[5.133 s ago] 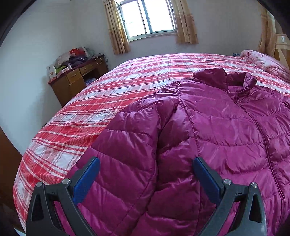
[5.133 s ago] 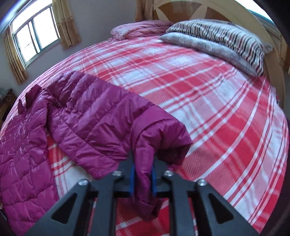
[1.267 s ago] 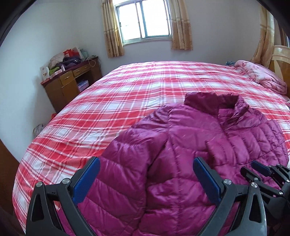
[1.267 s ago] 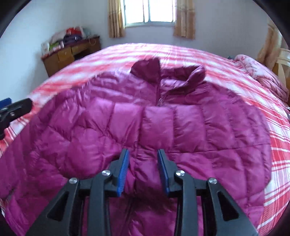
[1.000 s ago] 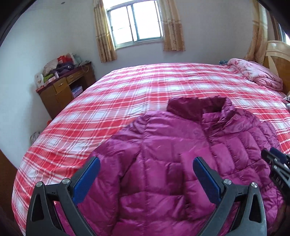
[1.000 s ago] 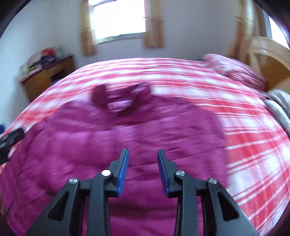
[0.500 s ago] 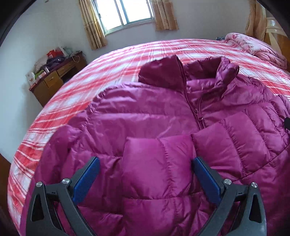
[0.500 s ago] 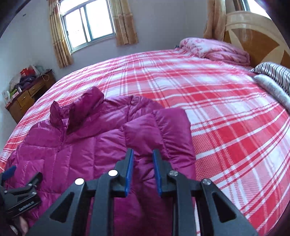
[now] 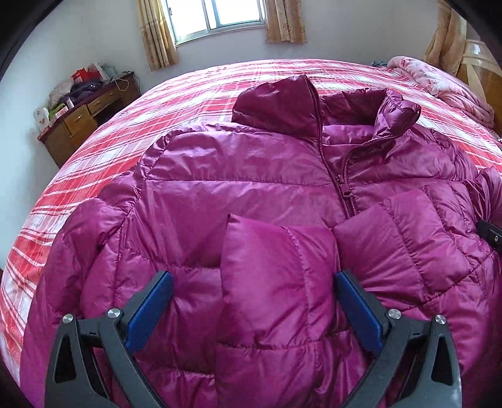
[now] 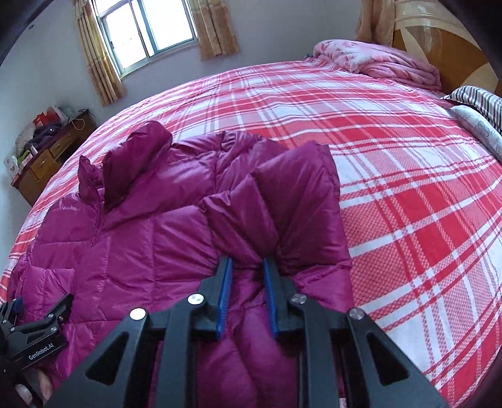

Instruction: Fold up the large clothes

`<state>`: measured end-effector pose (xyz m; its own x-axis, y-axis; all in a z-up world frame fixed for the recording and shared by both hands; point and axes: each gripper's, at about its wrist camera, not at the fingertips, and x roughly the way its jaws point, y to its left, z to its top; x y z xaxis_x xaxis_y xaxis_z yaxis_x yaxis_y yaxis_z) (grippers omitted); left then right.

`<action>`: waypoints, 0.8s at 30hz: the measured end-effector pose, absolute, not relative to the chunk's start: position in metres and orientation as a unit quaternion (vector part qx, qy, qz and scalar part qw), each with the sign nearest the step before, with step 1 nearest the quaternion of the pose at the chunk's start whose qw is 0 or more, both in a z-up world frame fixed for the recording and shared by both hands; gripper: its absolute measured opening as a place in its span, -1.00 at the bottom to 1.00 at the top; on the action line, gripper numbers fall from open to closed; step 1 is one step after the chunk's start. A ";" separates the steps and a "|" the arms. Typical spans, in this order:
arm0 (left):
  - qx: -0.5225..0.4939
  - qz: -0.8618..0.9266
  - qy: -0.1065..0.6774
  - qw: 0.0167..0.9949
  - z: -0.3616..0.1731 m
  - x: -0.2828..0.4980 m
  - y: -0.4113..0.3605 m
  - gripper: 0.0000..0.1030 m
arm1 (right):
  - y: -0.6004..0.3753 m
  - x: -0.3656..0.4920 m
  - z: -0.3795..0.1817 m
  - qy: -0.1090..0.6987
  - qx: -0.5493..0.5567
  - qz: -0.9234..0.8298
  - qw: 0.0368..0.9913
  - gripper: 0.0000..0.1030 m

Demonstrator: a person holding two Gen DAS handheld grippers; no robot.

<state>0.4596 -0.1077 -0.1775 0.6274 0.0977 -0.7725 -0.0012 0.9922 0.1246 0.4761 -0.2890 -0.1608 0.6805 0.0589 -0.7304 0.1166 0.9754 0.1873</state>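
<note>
Jacket (image 9: pixel 251 194) lies front-up on the bed (image 9: pixel 194 88), collar away from me, zipper (image 9: pixel 343 188) done up to the chest. Both sleeves are folded in across the front. My left gripper (image 9: pixel 251 309) hangs over the lower chest with its jaws spread wide, holding nothing; the left sleeve (image 9: pixel 276 282) sits flat right between the blue pads (image 9: pixel 150 309), its cuff end pointing away from me. The other folded sleeve lies just right of it, cuff ends nearly touching below the zipper.

My right gripper (image 10: pixel 248 301) is over the jacket's (image 10: pixel 131 238) right edge — jaws narrowed to a slim gap with a ridge of the right sleeve (image 10: pixel 282 213) bunched between the pads (looks pinched, fabric puckers at the tips). Past the tips the sleeve fold rises and drops toward the bare plaid bed (image 10: pixel 392 194) on the right. Left gripper body (image 10: pixel 34 326) shows far left of this one, low on the jacket.

Beyond the bed — window (image 9: pixel 219 15) with curtains, dresser (image 9: pixel 84 116) far left, pink quilt (image 10: pixel 382 62) and striped pillow (image 10: pixel 480 100) far right.
</note>
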 end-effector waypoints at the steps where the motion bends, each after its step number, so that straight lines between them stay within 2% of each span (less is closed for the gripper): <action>1: 0.056 0.027 0.431 0.900 -0.178 0.460 -0.108 0.98 | -0.288 0.476 -0.161 0.400 0.107 -0.017 0.910 -0.56; 11: 0.051 0.026 0.427 0.902 -0.180 0.459 -0.105 0.98 | -0.282 0.477 -0.159 0.407 0.080 -0.029 0.910 -0.56; 14: 0.047 0.025 0.427 0.902 -0.180 0.459 -0.103 0.98 | -0.281 0.470 -0.148 0.401 0.078 -0.023 0.913 -0.50; 16: 0.044 0.023 0.428 0.903 -0.181 0.458 -0.102 0.98 | -0.279 0.457 -0.134 0.385 0.089 -0.015 0.919 -0.35; 18: 0.043 0.023 0.427 0.903 -0.181 0.458 -0.102 0.98 | -0.271 0.442 -0.119 0.360 0.086 -0.018 0.929 0.12; 19: 0.044 0.023 0.427 0.903 -0.181 0.457 -0.102 0.98 | -0.265 0.436 -0.114 0.348 0.083 -0.015 0.934 0.19; 22: 0.040 0.021 0.428 0.903 -0.181 0.458 -0.101 0.98 | -0.243 0.430 -0.112 0.355 0.063 0.015 0.933 0.21; 23: 0.036 0.020 0.428 0.903 -0.181 0.458 -0.101 0.98 | -0.240 0.432 -0.117 0.367 0.064 0.024 0.928 0.15; 24: 0.032 0.018 0.429 0.902 -0.181 0.458 -0.100 0.98 | -0.239 0.435 -0.125 0.381 0.070 0.028 0.921 -0.02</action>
<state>0.4578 -0.0997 -0.1813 0.6311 0.0601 -0.7734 -0.0052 0.9973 0.0733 0.4350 -0.2389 -0.1250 0.7077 0.1055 -0.6986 0.0018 0.9885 0.1512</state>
